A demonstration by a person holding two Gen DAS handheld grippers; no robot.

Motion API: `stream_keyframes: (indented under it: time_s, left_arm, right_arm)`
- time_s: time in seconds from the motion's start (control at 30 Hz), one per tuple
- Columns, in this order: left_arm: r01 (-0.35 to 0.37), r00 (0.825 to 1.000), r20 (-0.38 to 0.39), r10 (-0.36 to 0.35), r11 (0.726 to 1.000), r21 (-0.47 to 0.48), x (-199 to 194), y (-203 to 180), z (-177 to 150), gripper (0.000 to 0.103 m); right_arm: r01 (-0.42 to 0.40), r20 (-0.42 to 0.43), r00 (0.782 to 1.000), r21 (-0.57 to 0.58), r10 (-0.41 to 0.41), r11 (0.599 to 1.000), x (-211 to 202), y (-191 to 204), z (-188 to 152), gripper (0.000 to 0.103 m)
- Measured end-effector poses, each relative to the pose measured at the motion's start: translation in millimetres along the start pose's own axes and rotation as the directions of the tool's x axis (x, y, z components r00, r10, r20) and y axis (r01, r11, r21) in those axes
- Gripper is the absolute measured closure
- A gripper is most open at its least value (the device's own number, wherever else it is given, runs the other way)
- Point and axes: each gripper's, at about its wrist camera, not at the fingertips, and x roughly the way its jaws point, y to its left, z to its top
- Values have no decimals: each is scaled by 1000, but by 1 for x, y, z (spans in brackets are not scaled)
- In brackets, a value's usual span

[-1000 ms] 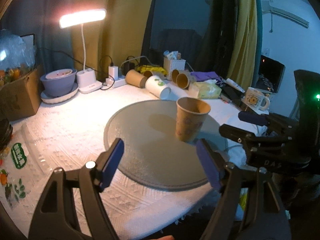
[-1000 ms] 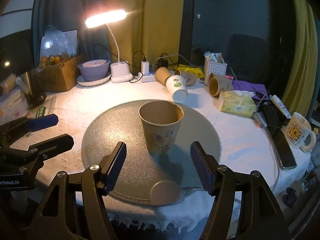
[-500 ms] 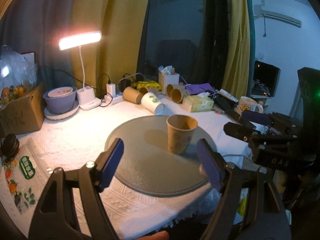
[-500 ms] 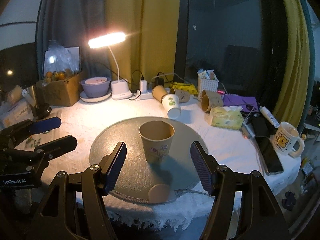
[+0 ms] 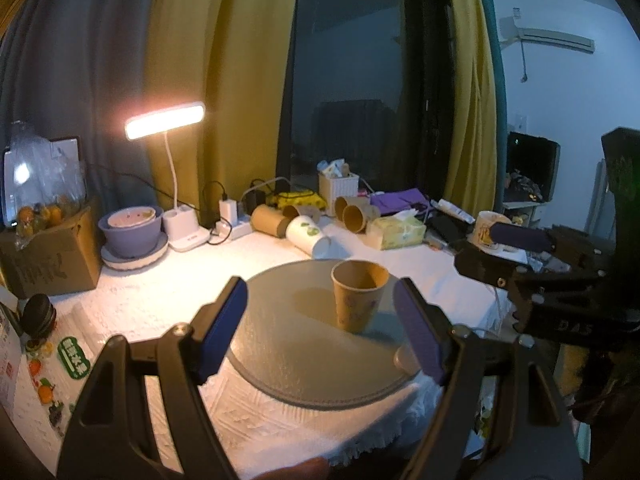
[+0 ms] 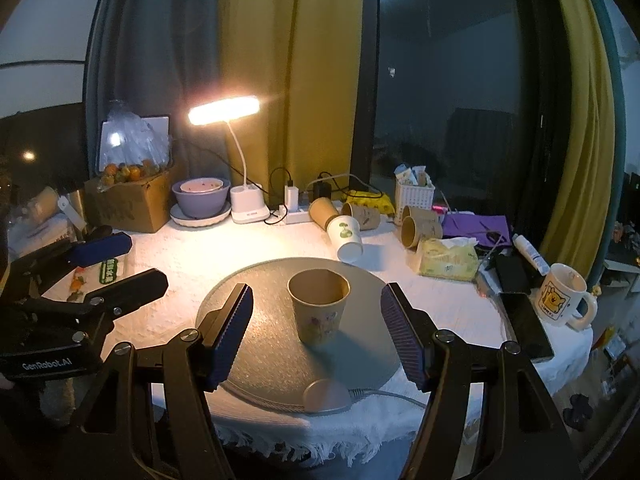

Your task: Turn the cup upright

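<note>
Cup [image 6: 319, 306] upright on the round grey mat [image 6: 256, 332], mouth open upward, brown paper with a faint flower print on its side; same cup [image 5: 359, 296] right of centre in the left wrist view, on the mat [image 5: 288, 344]. Right gripper [image 6: 316, 332] spread wide, blue pads either side of the cup and well clear of it, holding nothing. Left gripper [image 5: 320, 328] likewise spread wide and empty, the cup between its pads in the picture but farther off, untouched. Each gripper visible from the other's camera: left gripper [image 6: 108, 264] low at the left edge, above the tablecloth; right gripper [image 5: 516, 256] at the right edge, near the table's rim. Small round puck [image 6: 326, 396] with a cable at the mat's near edge. Behind the mat, on the white cloth [image 6: 180, 256]: several paper cups lying on their sides, among them a white one [image 6: 346, 238] just beside the mat's far rim. Lit desk lamp [image 6: 224, 110] at the back left, purple bowl [image 6: 202, 198] on a plate beside its base, cardboard box [image 6: 128, 204] with oranges farther left. Tissue pack [image 6: 448, 260] to the right of the mat, yellow mug [image 6: 564, 300] near the table's right edge, dark phone [image 6: 526, 328] flat just beside it. Yellow curtains and dark window behind.
</note>
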Motion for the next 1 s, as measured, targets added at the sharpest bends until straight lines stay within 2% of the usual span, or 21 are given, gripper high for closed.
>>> stream_keyframes:
  time_s: [0.5, 1.0]
  left_arm:
    - [7, 996, 90, -9, 1000, 29, -25, -6, 18, 26]
    - [2, 989, 145, -9, 999, 44, -43, -6, 29, 26]
  right_arm:
    - [-2, 58, 998, -13, 3, 1000, -28, 4, 14, 33]
    - [2, 94, 996, -14, -1, 1000, -44, 4, 20, 33]
